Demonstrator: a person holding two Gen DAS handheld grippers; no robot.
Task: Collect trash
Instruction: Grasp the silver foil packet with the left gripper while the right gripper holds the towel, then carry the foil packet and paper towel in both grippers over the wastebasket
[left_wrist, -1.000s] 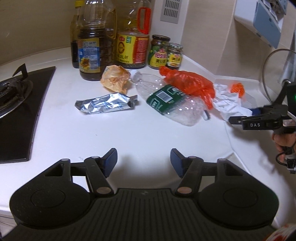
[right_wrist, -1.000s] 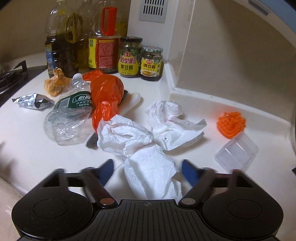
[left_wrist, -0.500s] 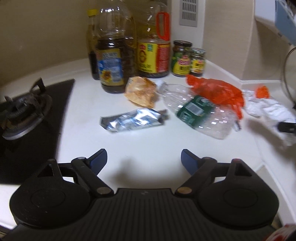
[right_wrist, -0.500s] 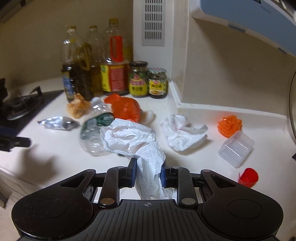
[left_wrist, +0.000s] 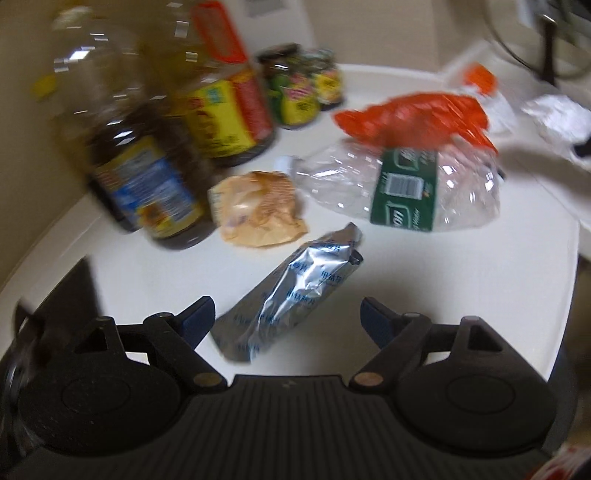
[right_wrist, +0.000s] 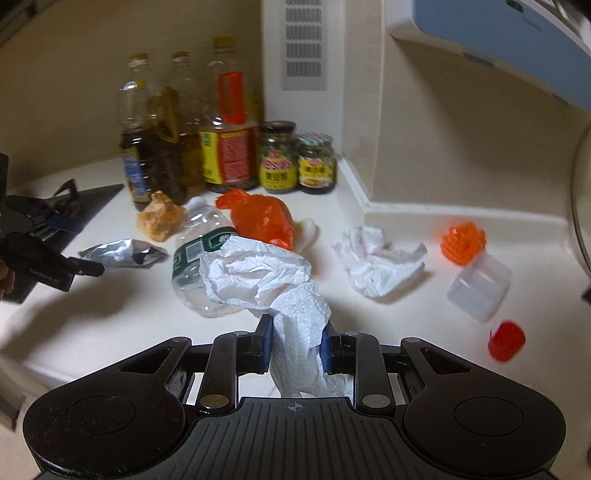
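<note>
Left gripper (left_wrist: 287, 319) moved over the foil pack (left_wrist: 291, 295), jaws wide and empty; pack lies slanting far-right between them

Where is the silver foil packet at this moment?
In the left wrist view the silver foil packet lies on the white counter, its near end between the open left gripper fingers, just before the tan wrapper.

A: What does the right gripper (right_wrist: 293, 345) hold?
B: A crumpled white paper towel (right_wrist: 269, 280), pinched between its fingers (right_wrist: 263, 345), hanging over a crushed clear bottle (right_wrist: 201, 251).
A: What else lies on the surface (right_wrist: 110, 314)?
B: An orange bag (right_wrist: 264, 216), a foil wrapper (right_wrist: 122, 253), another tissue (right_wrist: 375, 258), a clear box (right_wrist: 480, 286) and a red cap (right_wrist: 506, 339). The left gripper (right_wrist: 74, 245) pokes in beside the foil.
</note>
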